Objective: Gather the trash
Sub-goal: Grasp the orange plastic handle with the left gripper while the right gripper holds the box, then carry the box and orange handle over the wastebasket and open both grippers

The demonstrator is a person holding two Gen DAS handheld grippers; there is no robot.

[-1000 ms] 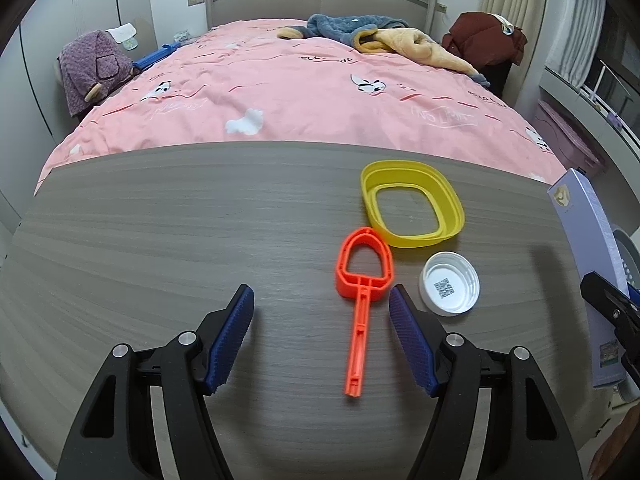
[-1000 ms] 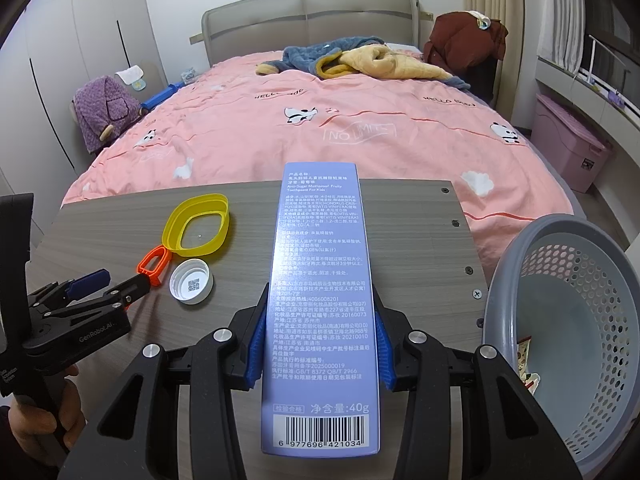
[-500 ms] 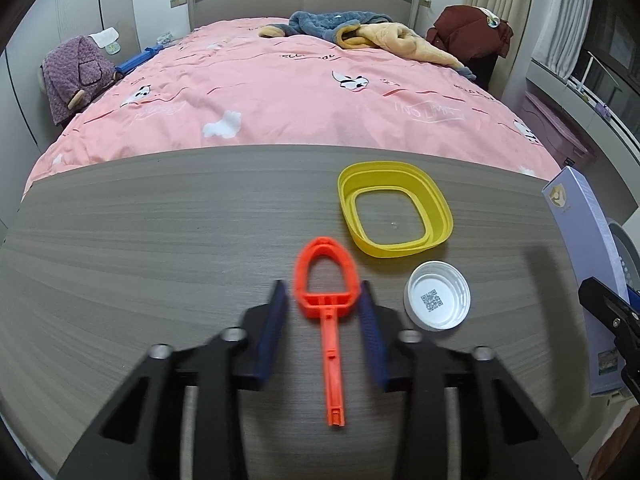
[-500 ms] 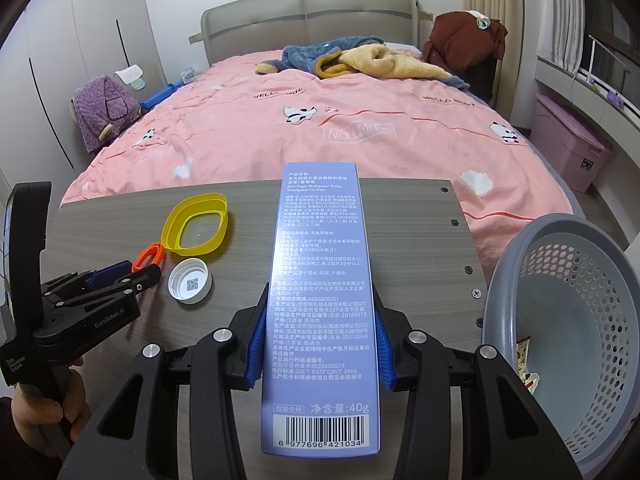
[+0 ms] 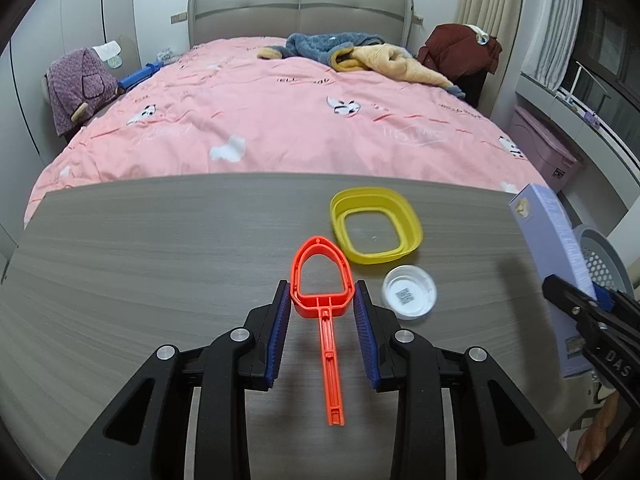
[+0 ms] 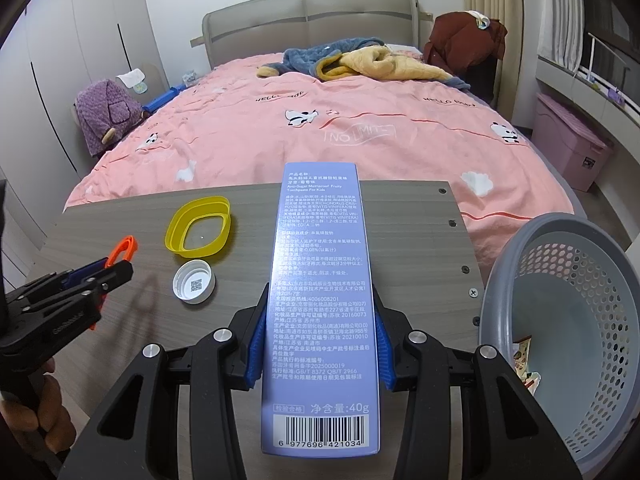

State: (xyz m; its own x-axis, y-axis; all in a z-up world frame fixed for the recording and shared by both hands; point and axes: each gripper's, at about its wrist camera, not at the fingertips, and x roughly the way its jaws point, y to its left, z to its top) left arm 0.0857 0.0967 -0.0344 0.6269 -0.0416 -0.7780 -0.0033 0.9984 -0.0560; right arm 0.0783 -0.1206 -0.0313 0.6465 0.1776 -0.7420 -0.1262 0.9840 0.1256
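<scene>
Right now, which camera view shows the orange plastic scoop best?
The left wrist view: the whole orange scoop lies on the table between the left gripper fingers. In the right wrist view only its looped tip shows; that gripper hides the rest.

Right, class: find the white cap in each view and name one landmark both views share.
Left wrist: white cap lies right of centre, beside the orange scoop.
Right wrist: white cap lies left of centre, left of the blue box.
Shared landmark: yellow ring, just beyond the cap.
</scene>
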